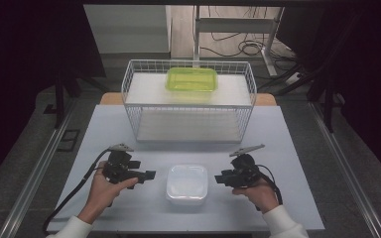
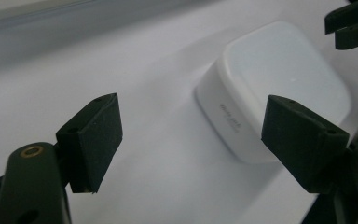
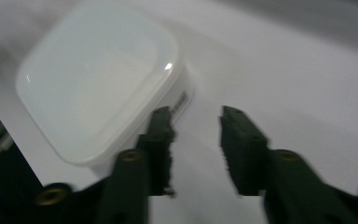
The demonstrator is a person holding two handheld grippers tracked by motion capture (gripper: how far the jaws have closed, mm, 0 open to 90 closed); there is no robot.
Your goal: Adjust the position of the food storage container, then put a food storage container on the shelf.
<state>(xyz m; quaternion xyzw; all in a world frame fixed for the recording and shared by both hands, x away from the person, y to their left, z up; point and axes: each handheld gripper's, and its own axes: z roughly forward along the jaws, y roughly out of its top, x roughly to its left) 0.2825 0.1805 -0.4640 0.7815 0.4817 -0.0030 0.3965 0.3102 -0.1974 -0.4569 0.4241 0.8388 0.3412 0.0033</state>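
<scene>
Both claws (image 1: 151,174) (image 1: 220,178) flanking white container (image 1: 187,184)

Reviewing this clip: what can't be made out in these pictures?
- Small print on the white square plastic container's side: too small, left gripper view; blurred, right gripper view.
- Its contents: hazy through the translucent lid, high view.
- Contents of the green lidded box on the white wire rack: too distant, high view.

Grey floor (image 1: 25,163), dark curtains (image 1: 30,39) — cables (image 1: 238,47) behind.
</scene>
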